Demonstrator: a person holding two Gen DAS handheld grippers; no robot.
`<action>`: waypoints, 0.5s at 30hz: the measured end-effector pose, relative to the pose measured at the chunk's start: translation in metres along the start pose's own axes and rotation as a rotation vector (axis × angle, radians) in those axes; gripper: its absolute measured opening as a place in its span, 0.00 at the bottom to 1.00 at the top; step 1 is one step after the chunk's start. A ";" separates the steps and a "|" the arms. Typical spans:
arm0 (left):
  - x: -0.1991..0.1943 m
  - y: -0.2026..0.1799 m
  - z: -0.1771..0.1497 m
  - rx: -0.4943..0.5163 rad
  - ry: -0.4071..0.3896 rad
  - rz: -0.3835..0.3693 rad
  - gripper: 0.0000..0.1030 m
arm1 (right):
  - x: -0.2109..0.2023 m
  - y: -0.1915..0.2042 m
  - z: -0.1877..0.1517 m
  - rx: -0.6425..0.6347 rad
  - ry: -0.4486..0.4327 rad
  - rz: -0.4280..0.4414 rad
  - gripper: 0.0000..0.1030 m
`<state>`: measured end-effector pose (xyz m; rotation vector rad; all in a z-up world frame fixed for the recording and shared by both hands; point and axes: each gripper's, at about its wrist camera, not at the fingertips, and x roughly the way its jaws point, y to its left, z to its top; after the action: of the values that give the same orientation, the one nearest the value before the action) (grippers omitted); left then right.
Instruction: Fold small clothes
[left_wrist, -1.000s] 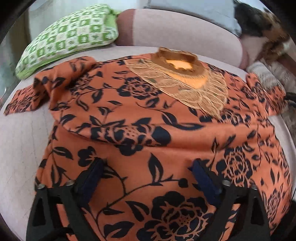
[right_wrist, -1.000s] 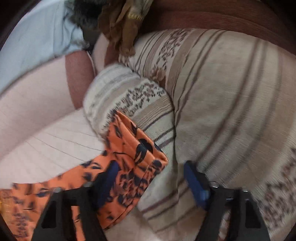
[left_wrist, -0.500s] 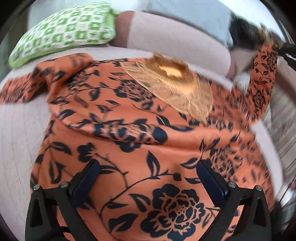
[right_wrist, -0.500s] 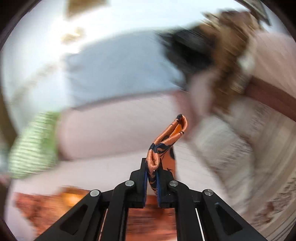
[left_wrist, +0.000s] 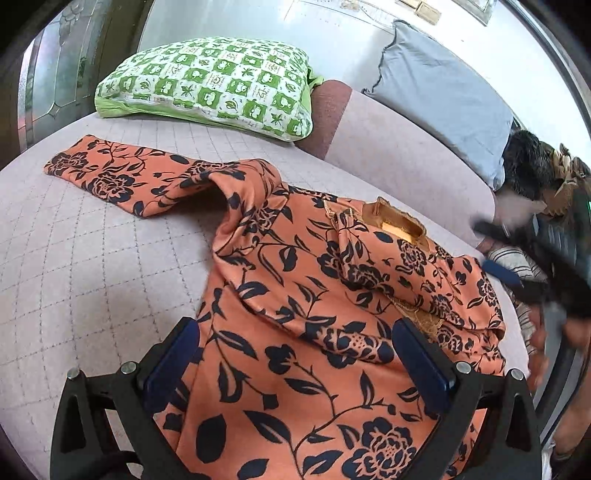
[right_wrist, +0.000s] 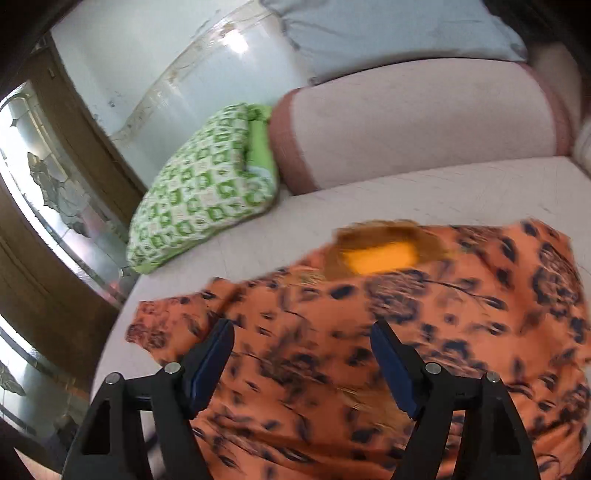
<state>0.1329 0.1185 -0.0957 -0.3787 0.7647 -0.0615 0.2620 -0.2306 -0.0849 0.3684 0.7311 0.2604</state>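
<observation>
Left wrist view: both claws, left claw (left_wrist: 295, 363) and right claw (right_wrist: 303, 363), spread wide, empty, above orange floral garment (left_wrist: 314, 295).

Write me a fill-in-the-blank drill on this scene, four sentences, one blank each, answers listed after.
1. The left gripper has its jaws ____ over the orange floral garment.
2. The right gripper is open and holds ____.
3. The checked pillow is white and ____.
4. One sleeve lies stretched out flat; the other is ____ over the garment's front.

Missing words: open; nothing; green; folded
</observation>
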 end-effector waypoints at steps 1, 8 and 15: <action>0.003 -0.001 0.003 -0.004 0.006 -0.007 1.00 | -0.010 -0.019 -0.003 -0.007 -0.021 -0.048 0.77; 0.035 -0.036 0.054 0.007 0.064 -0.072 1.00 | -0.039 -0.139 0.016 0.128 -0.051 -0.145 0.77; 0.136 -0.068 0.076 0.040 0.280 -0.032 0.70 | -0.060 -0.186 -0.002 0.158 -0.065 -0.093 0.77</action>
<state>0.2889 0.0534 -0.1122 -0.3478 1.0328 -0.1620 0.2368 -0.4194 -0.1268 0.4888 0.7051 0.1025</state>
